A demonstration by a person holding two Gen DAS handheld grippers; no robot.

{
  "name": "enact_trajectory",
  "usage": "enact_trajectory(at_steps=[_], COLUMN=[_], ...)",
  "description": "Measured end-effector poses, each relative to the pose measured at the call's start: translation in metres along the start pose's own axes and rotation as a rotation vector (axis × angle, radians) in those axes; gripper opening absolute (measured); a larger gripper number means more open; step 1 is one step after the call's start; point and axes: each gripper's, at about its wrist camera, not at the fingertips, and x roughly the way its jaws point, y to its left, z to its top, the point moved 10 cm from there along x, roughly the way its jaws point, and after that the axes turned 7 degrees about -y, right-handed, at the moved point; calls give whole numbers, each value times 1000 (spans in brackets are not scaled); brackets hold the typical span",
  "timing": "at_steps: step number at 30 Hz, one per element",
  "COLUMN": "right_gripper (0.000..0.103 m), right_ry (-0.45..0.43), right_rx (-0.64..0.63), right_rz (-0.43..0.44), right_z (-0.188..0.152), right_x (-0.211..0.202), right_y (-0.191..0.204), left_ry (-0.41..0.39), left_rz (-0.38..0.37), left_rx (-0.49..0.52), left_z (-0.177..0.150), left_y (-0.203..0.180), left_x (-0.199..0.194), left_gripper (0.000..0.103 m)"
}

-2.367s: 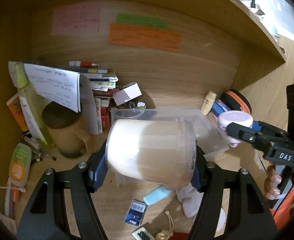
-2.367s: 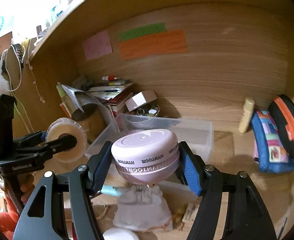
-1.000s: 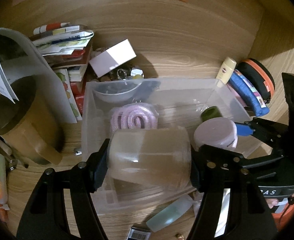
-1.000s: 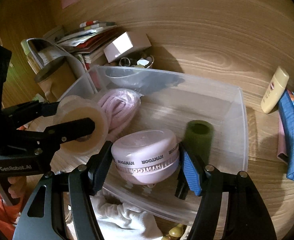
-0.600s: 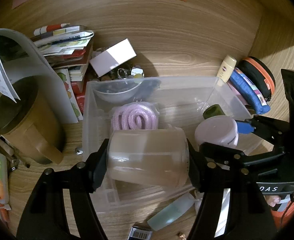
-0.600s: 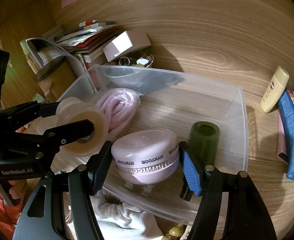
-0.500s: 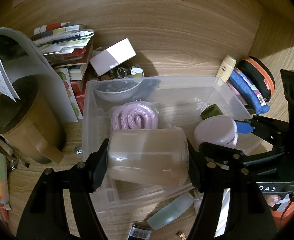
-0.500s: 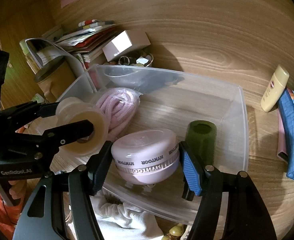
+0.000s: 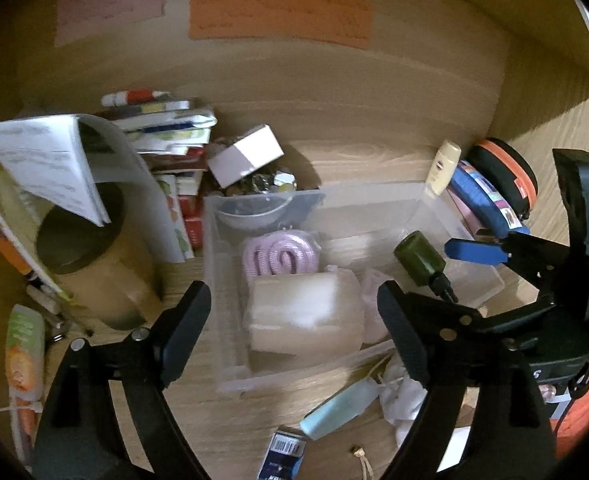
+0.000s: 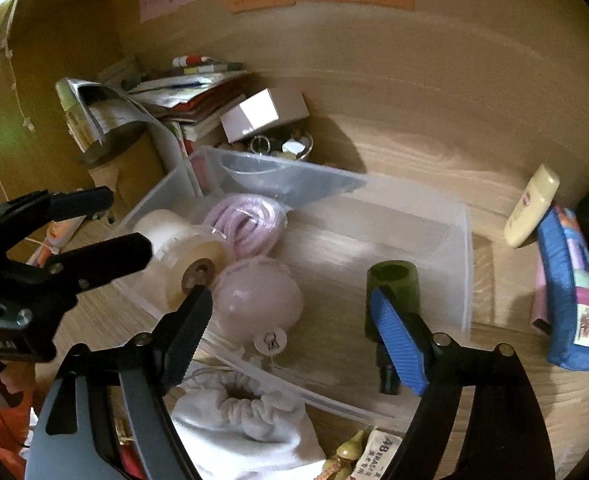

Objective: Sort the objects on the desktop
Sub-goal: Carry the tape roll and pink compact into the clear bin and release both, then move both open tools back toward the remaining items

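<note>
both grippers gape; tape roll (image 9: 306, 316) lies in bin (image 9: 230, 376).

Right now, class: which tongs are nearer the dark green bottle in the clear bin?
Right. The right tongs are open with the blue pad beside the green bottle. The left tongs hang open over the translucent jar, at the bin's other side.
</note>
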Motion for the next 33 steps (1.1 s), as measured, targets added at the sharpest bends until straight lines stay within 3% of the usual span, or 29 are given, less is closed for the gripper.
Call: enact_trajectory(at_steps=[9,19,28,33], right_gripper=[80,85,85,85], right_ry=[-54,-114,-81,-26], right_rx=[24,42,65,72], right_rz=[-33,-92,-145,-116], right_z=[2,-13,-43,-66], right_x=[-34,-82,-95,-88], right_y=[-4,-19,-37,-33], left_ry=[-28,34,104,181], left_rz=[50,89,106,90], left_rx=[-9,12,20,30], left_z=[-4,-41,-77,-103], left_y=[14,27,36,37], left_x=[-28,-40,-42,-31], left_gripper=[92,92,92,92])
